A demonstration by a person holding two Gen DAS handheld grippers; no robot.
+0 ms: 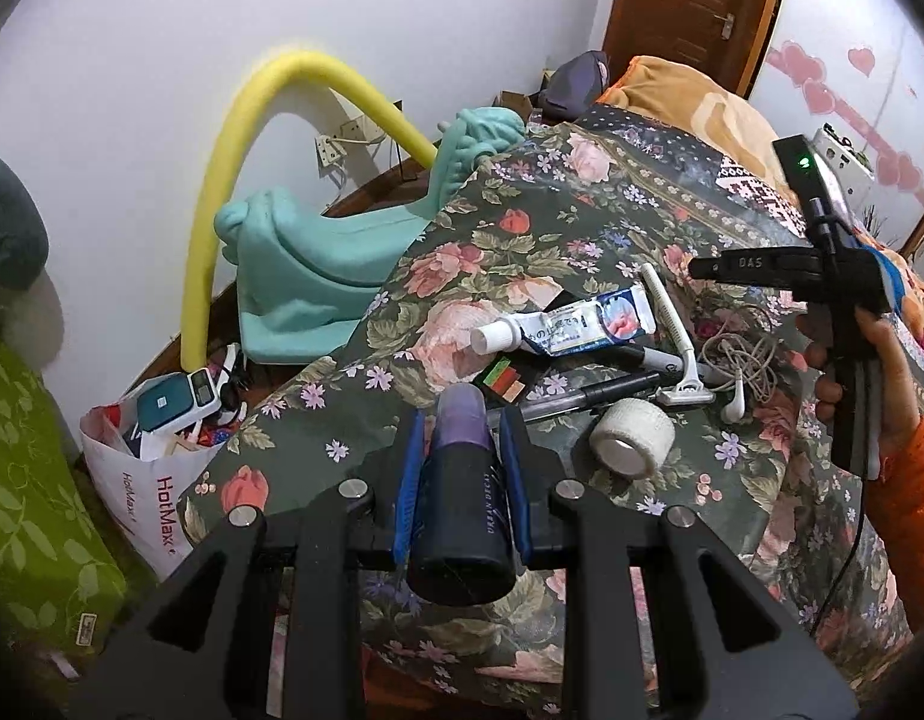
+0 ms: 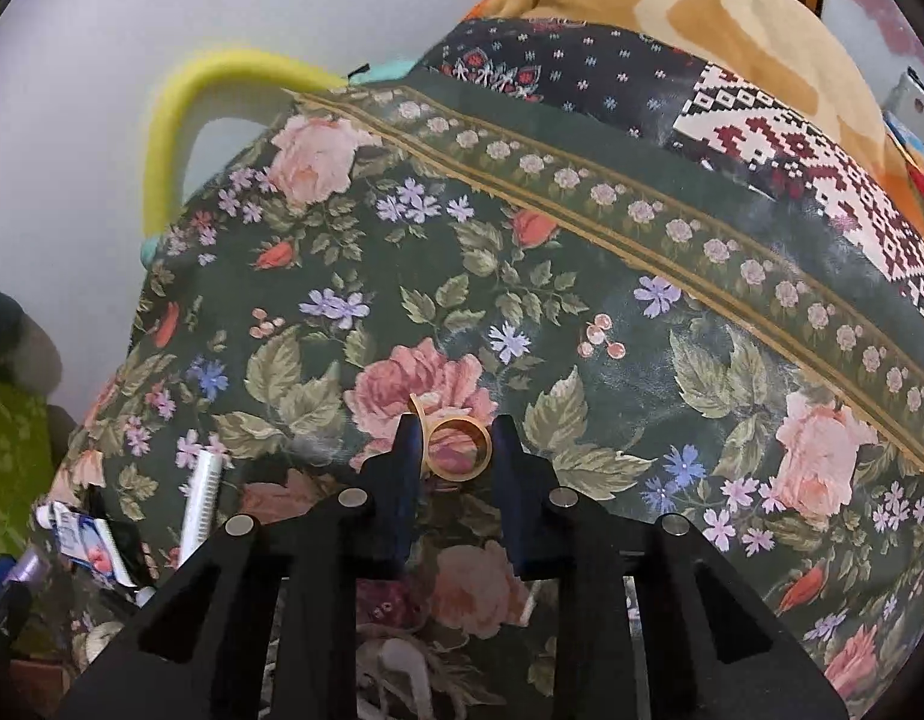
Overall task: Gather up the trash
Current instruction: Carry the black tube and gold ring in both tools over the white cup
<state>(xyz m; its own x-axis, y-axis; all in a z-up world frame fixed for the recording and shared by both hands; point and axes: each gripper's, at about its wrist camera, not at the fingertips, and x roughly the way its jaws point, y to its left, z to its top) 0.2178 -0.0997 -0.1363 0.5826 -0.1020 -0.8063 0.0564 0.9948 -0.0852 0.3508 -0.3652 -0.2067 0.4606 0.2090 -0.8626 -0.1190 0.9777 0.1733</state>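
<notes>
My left gripper (image 1: pixel 460 420) is shut on a dark cosmetic bottle (image 1: pixel 462 510) with a purple end, held above the floral bedspread (image 1: pixel 582 192). Ahead of it lie a toothpaste tube (image 1: pixel 564 327), a white razor (image 1: pixel 678 342), a black marker (image 1: pixel 636 357), a pen (image 1: pixel 588 399), a roll of white tape (image 1: pixel 633 438), tangled earphones (image 1: pixel 738 366) and a small coloured card (image 1: pixel 501 384). My right gripper (image 2: pixel 456 429) is shut on a tan tape ring (image 2: pixel 457 447) above the bedspread (image 2: pixel 522 276). The right gripper also shows in the left wrist view (image 1: pixel 780 270).
A white HotMax bag (image 1: pixel 156 462) with items in it stands on the floor left of the bed. A teal towel (image 1: pixel 318 276) and a yellow foam tube (image 1: pixel 240 180) lie by the wall. An orange blanket (image 1: pixel 690 96) lies at the far end.
</notes>
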